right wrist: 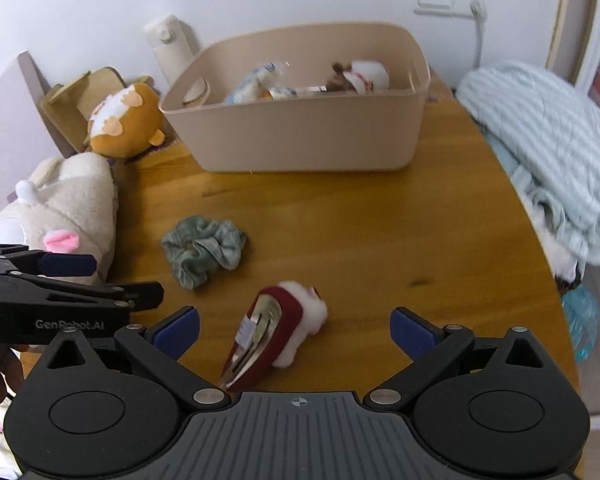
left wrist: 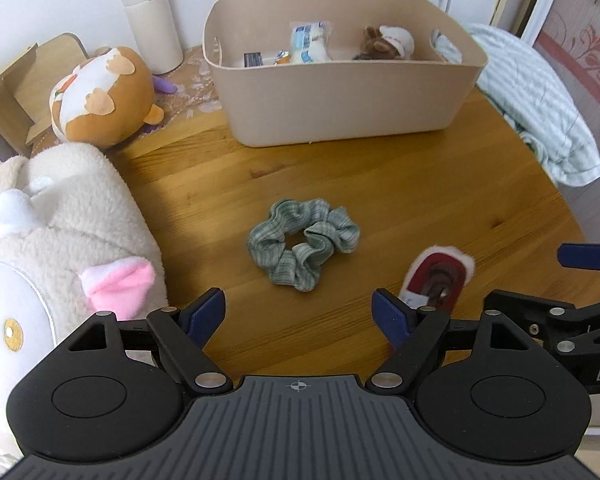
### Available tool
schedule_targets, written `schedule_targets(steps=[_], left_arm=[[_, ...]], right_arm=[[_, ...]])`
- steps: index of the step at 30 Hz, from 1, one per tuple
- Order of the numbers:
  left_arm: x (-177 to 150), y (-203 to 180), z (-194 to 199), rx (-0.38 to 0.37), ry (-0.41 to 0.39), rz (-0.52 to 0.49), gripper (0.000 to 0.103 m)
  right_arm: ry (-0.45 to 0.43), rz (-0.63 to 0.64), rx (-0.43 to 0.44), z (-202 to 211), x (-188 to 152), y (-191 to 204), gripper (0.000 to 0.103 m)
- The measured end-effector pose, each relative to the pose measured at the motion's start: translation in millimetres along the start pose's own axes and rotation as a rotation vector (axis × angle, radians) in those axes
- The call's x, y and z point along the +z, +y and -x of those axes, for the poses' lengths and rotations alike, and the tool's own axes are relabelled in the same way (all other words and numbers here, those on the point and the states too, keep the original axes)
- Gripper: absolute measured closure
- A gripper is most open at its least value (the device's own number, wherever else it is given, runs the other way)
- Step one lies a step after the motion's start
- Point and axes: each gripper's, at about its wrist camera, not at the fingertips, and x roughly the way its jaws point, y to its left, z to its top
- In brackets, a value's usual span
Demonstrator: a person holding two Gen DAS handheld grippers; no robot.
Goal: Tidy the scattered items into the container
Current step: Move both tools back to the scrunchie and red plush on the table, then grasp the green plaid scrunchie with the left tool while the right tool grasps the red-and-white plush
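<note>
Evidently two loose items remain on the round wooden desk (left wrist: pixel 440 184): a ruffled grey-green fabric scrunchie (left wrist: pixel 303 243) lying flat near the middle, and a dark red hair clip with a white fluffy trim (right wrist: pixel 278 334) closer to the near edge, lying on its side with its metal snap facing up. They sit well apart from the beige plastic storage container (left wrist: pixel 340 92), which stands at the far side of the desk and already holds a blue-and-white wrapped packet (left wrist: pixel 309 42) and a small brown-and-white plush toy (left wrist: pixel 388 42).

The left gripper (left wrist: pixel 298 314) hovers low with its blue-padded jaws spread wide and nothing between them; the scrunchie lies straight ahead of the gap, which suggests it is lined up for that pick. The right gripper (right wrist: pixel 294 330) is likewise spread and empty, and the red clip lies between its fingers, nearer the left one, so a closing pinch looks to be the next step there. I judge the clip the trickier grasp, since it is slim and rigid, whereas the soft scrunchie should bunch easily.

Along the left edge a large cream fleece plush with pink ears (left wrist: pixel 60 240) and an orange-and-white round plush (left wrist: pixel 104 96) rest against each other, probably too bulky to count as scattered bits. A cream insulated bottle (left wrist: pixel 152 20) stands behind, and a striped pale-green cloth (left wrist: pixel 540 112) drapes over the right rim.
</note>
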Motion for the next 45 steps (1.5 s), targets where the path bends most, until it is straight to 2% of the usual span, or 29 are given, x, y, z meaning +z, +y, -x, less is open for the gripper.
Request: schedule_targets(steps=[15,28,33,35,37,40,45], left_arm=[[23.4,12.1,-44.7,0.018,0.055,-0.020,0.021],[43.6,13.7,-90.2,0.001,0.111,-0.050,0.021],[43.9,14.8,-101.6,-0.020,0.130,-0.063,0.022],[43.3,13.8,-105.1,-0.031,0.134,-0.084,0.030],[42.1,11.8,-108.2,-0.028,0.133,-0.112,0.043],[40.1,10.5,-108.2,-0.033,0.113,-0.133,0.053],[38.7,9.0,-106.9,-0.081,0.109,-0.148,0.072]], right_arm=[[0.085,-0.232,0.001,-45.6,-4.9,-29.5,0.000],[0.125,-0.206,-0.010,-81.9,6.2,-18.5,0.000],[0.153,-0.188,-0.008,-90.8,6.3,-14.6,0.009],[0.168,-0.180,0.001,-94.0,4.9,-13.4,0.014],[0.175,-0.177,0.016,-95.6,4.6,-11.6,0.018],[0.175,-0.153,0.020,-96.0,3.4,-6.4,0.026],[0.167,-0.058,-0.019,-93.7,0.9,6.2,0.051]])
